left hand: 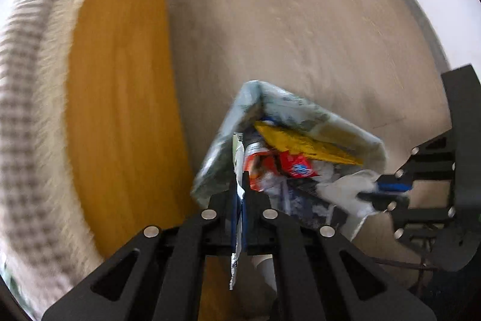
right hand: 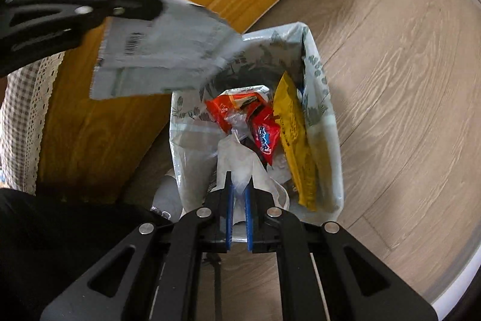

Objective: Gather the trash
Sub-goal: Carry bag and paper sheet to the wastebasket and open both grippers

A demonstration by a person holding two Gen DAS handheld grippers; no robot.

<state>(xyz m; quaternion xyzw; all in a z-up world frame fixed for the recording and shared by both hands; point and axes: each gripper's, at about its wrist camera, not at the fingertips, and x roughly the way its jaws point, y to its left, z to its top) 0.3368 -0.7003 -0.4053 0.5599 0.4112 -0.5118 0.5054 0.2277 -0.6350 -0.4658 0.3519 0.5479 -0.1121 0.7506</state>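
The left gripper [left hand: 239, 197] is clamped on a flat silvery wrapper [right hand: 162, 50], a foil pouch with a barcode printed on it. In the right wrist view this wrapper hangs above the far left corner of the trash bag [right hand: 324, 98], partly over its mouth but not yet inside. In the left wrist view the same wrapper shows only edge-on between the blue pads [left hand: 234, 212].

The right gripper [right hand: 239, 194] is closed on the thin white plastic of the bag's near rim, and appears to be holding the mouth open. The bag hangs or stands above a pale wood-look floor [right hand: 405, 80], just right of an orange-brown wooden table [right hand: 99, 125] draped with a checked, lace-edged cloth [right hand: 21, 110].

The bag already holds a good deal: a yellow packet [right hand: 293, 137] stands along its right wall, a red snack wrapper [right hand: 264, 137] lies beside it, and an orange-red packet [right hand: 222, 107] and crumpled clear plastic sit further in.

Judging from this, collecting is well under way. The piece in hand still needs to be brought fully over the opening and released. Whether more trash remains on the table or floor cannot be told, since neither view shows the tabletop.
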